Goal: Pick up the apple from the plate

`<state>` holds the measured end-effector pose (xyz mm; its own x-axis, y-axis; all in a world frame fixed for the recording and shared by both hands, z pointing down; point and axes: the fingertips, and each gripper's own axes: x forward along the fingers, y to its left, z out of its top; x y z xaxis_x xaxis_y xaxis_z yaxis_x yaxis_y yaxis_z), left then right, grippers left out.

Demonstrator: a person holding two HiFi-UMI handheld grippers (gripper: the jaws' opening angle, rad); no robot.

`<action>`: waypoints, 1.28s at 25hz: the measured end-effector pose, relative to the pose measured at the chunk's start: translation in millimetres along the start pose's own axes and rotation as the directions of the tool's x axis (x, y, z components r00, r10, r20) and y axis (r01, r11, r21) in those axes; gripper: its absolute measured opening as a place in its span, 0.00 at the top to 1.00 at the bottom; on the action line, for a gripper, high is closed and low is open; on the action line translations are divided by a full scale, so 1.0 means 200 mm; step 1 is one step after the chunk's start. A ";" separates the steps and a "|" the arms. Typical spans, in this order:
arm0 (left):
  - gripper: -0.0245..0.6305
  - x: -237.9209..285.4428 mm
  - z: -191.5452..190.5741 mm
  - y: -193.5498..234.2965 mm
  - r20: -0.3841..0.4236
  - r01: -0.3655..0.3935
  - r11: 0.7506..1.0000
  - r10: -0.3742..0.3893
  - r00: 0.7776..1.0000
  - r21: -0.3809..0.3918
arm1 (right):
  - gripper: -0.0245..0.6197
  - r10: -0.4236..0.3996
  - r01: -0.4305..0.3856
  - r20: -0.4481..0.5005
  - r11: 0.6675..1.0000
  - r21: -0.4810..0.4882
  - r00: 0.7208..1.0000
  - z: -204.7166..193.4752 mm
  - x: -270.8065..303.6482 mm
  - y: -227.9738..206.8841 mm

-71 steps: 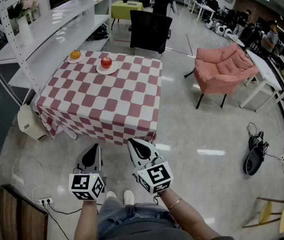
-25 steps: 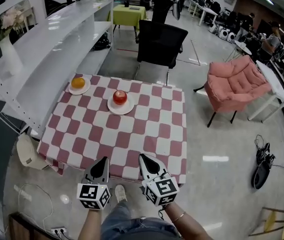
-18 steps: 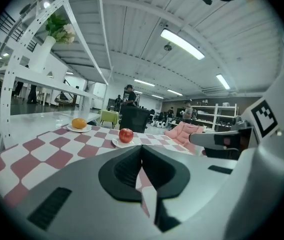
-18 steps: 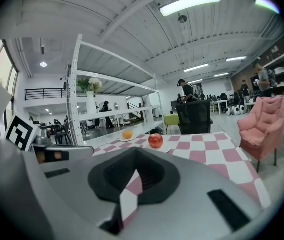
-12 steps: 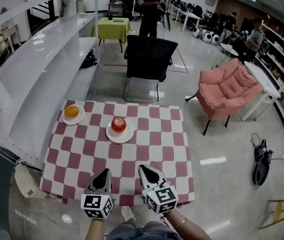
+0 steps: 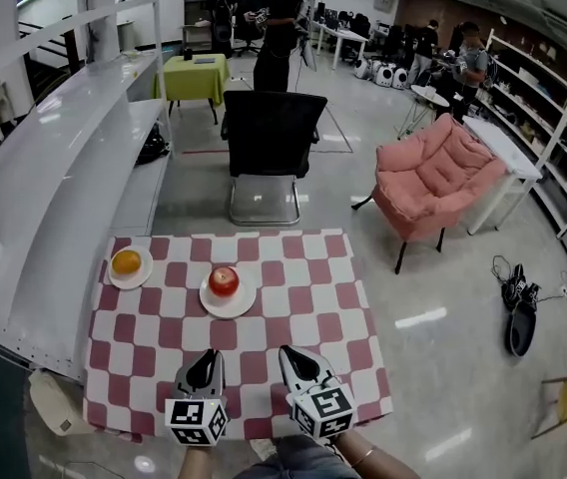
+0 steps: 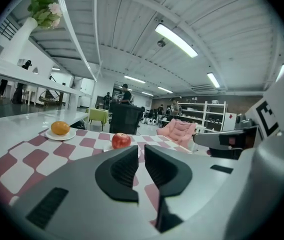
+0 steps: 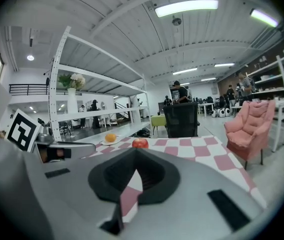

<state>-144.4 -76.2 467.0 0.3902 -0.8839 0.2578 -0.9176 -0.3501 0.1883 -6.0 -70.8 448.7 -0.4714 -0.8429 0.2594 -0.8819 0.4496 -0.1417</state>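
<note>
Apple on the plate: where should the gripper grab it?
Grab the apple round its fat middle, one jaw on each side. It sits alone on its plate, so probably come from the near table edge, level, just above the rim.

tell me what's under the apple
The apple sits on a white plate, which lies on the red-and-white checked tablecloth. The plate's middle is covered by the apple, and the tabletop beneath the cloth cannot be seen.
</note>
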 end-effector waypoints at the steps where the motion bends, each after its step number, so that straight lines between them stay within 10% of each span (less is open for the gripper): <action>1: 0.88 0.02 0.00 -0.01 -0.002 0.005 1.000 -0.005 1.000 0.005 | 0.95 -0.006 0.006 0.003 1.000 0.001 1.000 0.00 0.00 -0.01; 32: 0.62 0.63 -0.05 0.20 -0.115 -0.066 0.997 0.071 0.991 0.041 | 0.95 0.001 0.000 -0.049 0.999 0.033 0.999 -0.02 0.38 -0.34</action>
<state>-132.5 -197.8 516.9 0.3305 -0.8651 0.3774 -0.9438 -0.3029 0.1321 18.6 -165.0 482.0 -0.4720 -0.8268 0.3060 -0.8816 0.4393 -0.1728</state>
